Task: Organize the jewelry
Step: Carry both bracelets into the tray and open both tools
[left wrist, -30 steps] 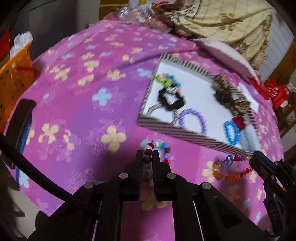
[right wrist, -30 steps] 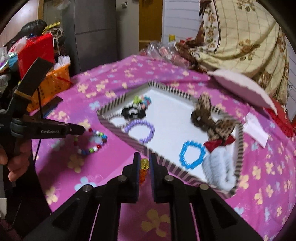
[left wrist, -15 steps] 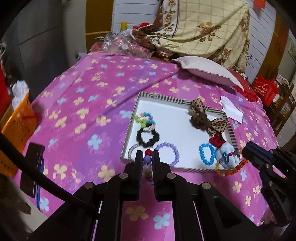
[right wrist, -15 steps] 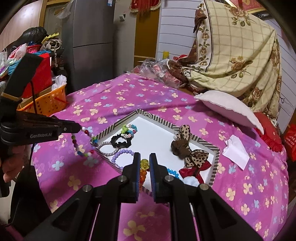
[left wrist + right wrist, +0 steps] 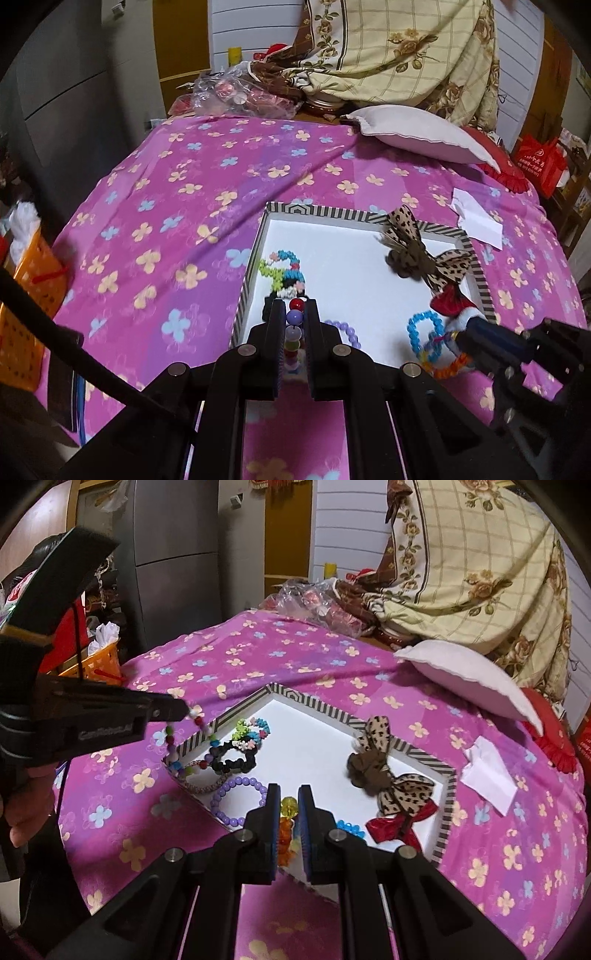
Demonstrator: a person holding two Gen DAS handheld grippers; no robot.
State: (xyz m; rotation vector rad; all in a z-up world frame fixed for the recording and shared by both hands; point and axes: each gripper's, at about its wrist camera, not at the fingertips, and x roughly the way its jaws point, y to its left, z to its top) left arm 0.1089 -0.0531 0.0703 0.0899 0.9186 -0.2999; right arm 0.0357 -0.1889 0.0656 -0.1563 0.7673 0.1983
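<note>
A striped-rim white tray (image 5: pixel 373 216) (image 5: pixel 317 705) lies on the pink flowered bedspread. It holds a purple bead bracelet (image 5: pixel 236 794), a black scrunchie (image 5: pixel 232 757), a bright flower bracelet (image 5: pixel 282 267), a blue bead bracelet (image 5: pixel 421 328) and leopard bows (image 5: pixel 380 771). My left gripper (image 5: pixel 294 314) is shut on a multicoloured bead bracelet (image 5: pixel 293 334) (image 5: pixel 177 746), which hangs over the tray's near left edge. My right gripper (image 5: pixel 288 808) is shut on an orange and yellow bead bracelet (image 5: pixel 286 829) (image 5: pixel 448 365) above the tray's near side.
A white pillow (image 5: pixel 417 133) and a patterned quilt (image 5: pixel 399 51) lie at the far end of the bed. Folded white paper (image 5: pixel 478 218) rests right of the tray. An orange basket (image 5: pixel 26 295) stands off the bed at left, and a hand (image 5: pixel 26 812) holds the left gripper.
Both grippers have risen off the bedspread, each lifting its bracelet, and have moved over the tray's near edge. The bracelets now hang free instead of lying on the cloth.
</note>
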